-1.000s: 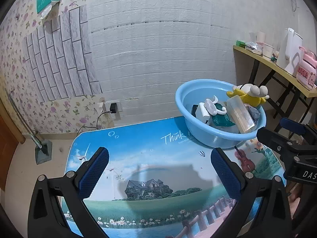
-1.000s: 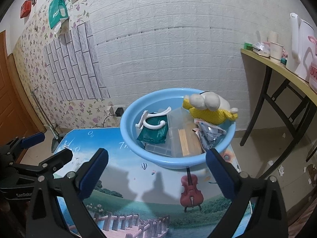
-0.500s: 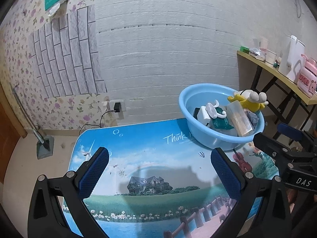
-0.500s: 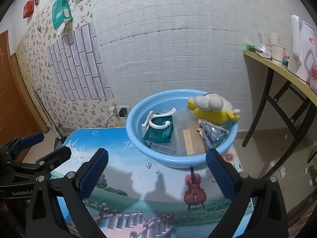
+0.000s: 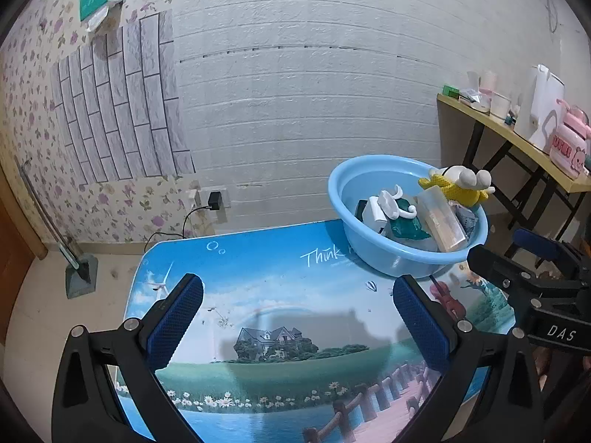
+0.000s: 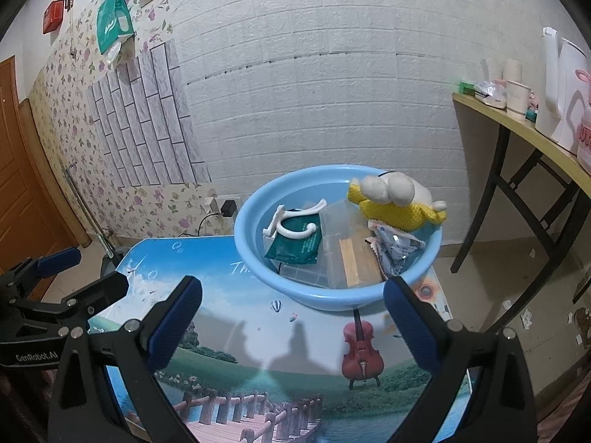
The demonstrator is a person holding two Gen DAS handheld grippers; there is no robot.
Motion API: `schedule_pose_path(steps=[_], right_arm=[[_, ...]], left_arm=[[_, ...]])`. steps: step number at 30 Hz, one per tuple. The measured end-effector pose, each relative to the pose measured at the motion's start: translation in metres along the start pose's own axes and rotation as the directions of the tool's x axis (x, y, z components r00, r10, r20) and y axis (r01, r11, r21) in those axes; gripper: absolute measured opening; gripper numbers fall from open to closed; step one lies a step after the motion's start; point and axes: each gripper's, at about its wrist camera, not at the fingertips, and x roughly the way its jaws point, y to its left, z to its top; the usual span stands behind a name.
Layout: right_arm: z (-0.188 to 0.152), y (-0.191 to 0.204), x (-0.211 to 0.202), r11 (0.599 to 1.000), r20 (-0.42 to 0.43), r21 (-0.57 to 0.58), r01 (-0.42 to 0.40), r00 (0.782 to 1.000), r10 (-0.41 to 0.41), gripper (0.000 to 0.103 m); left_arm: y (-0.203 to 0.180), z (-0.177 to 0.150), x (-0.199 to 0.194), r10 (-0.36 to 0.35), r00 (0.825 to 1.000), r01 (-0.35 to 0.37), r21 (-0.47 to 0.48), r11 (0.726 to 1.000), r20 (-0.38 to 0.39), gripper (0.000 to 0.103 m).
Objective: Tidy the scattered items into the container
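Note:
A light blue basin (image 5: 369, 251) (image 6: 258, 258) stands at the far right of a low picture-printed table (image 5: 280, 277) (image 6: 295, 339). Inside lie a yellow and cream plush toy (image 6: 395, 199) (image 5: 458, 182), a white hook (image 6: 291, 219), a dark green packet (image 6: 295, 245), a clear plastic box with a wooden piece (image 6: 354, 262) and a silvery wrapper (image 6: 397, 247). My left gripper (image 5: 295, 317) hangs open over the table's middle, holding nothing. My right gripper (image 6: 291, 313) is open in front of the basin, empty too.
A white brick-pattern wall stands behind the table, with a socket and black charger (image 5: 214, 197) low on it. At the right a wooden side table (image 6: 517, 129) carries cups, a white kettle and a pink item. An orange door (image 6: 18, 184) is at the left.
Both grippers have drawn back and risen, so the basin and table look smaller and farther. Both stay open and empty.

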Motion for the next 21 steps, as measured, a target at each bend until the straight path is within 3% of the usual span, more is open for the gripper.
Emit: schedule_pose_path(steps=[21], right_arm=[[-0.0007, 0.0027, 0.0024, 1.000, -0.014, -0.006, -0.004, 1.000, 0.004, 0.101]], left_arm=[[-0.0028, -0.0051, 0.0028, 0.005, 1.000, -0.005, 0.019, 1.000, -0.009, 0.103]])
